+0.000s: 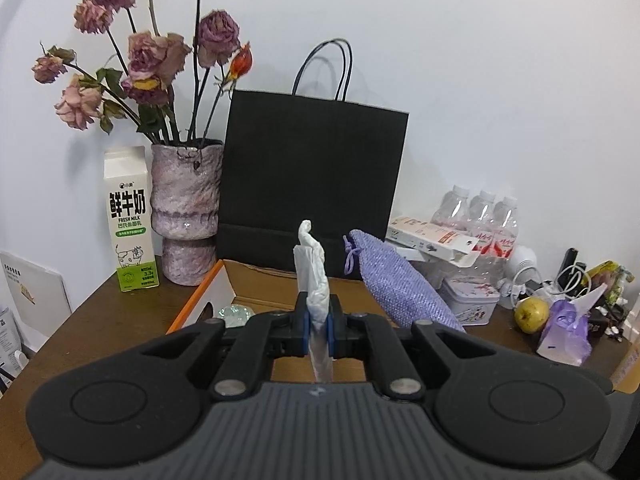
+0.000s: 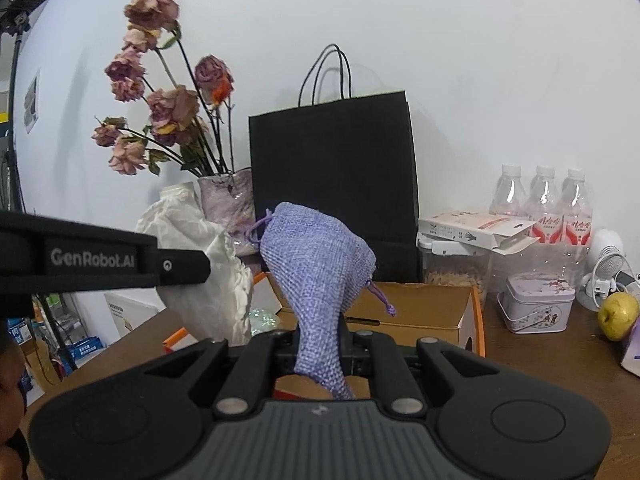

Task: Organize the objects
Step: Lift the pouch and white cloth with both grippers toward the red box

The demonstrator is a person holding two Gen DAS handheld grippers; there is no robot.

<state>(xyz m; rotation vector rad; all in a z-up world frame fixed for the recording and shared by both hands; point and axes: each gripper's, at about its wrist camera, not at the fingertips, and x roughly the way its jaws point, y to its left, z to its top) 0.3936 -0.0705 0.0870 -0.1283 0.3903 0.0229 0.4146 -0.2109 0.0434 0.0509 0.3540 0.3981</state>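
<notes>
A white paper bag (image 1: 314, 280) is clenched by the left gripper (image 1: 318, 322) fingers, and a purple woven pouch (image 2: 316, 276) is clenched by the right gripper (image 2: 320, 354) fingers, above the open cardboard box (image 2: 420, 312)

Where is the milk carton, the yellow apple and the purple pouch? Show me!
Milk carton (image 1: 129, 216), left wrist view, on its front label.
Yellow apple (image 2: 618, 316), right wrist view, on the middle of its skin.
Purple pouch (image 2: 316, 264), right wrist view, on its woven body above the right hand-held gripper's jaws.
</notes>
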